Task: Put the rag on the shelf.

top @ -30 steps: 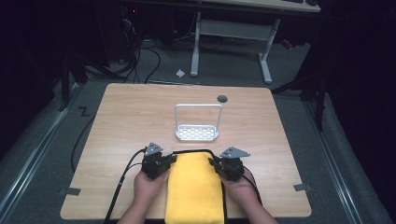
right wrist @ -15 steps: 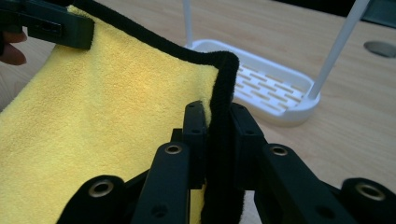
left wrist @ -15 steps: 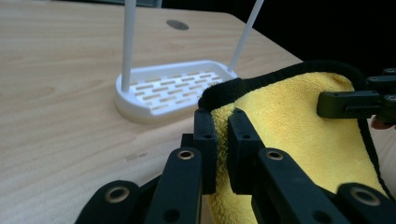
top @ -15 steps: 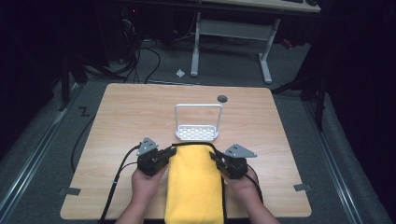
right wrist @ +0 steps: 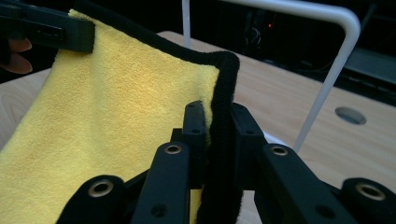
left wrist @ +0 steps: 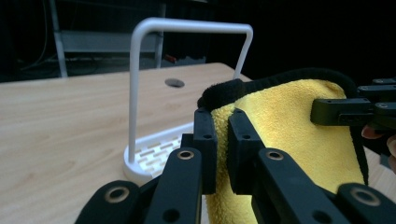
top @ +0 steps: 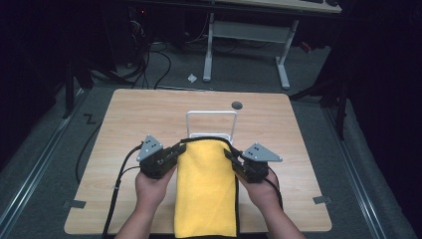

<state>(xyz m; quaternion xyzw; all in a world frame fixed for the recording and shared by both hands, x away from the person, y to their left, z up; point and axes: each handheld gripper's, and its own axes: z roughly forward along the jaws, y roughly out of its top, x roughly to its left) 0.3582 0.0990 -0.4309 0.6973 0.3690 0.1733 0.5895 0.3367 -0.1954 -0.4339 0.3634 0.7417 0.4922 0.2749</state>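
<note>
A yellow towel [top: 206, 189] with a black hem hangs between my two grippers above the table's near half. My left gripper [top: 180, 148] is shut on the towel's far left corner [left wrist: 223, 122]. My right gripper [top: 228, 153] is shut on the far right corner, pinching the black hem [right wrist: 219, 135]. The towel's far edge is stretched taut between them, and its lower end drapes past the table's front edge. A white wire rack [top: 211, 124] with a slotted base [left wrist: 154, 154] stands just beyond the towel, upright at mid-table.
The wooden table [top: 134, 119] has a round cable hole [top: 237, 105] behind the rack. Black cables [top: 119, 174] trail from the left gripper over the table's near left. A white desk frame [top: 244, 35] stands on the floor beyond.
Both grippers have risen with the towel's far corners, lifting its far edge off the table and closer to the rack. The towel now hangs longer toward the front.
</note>
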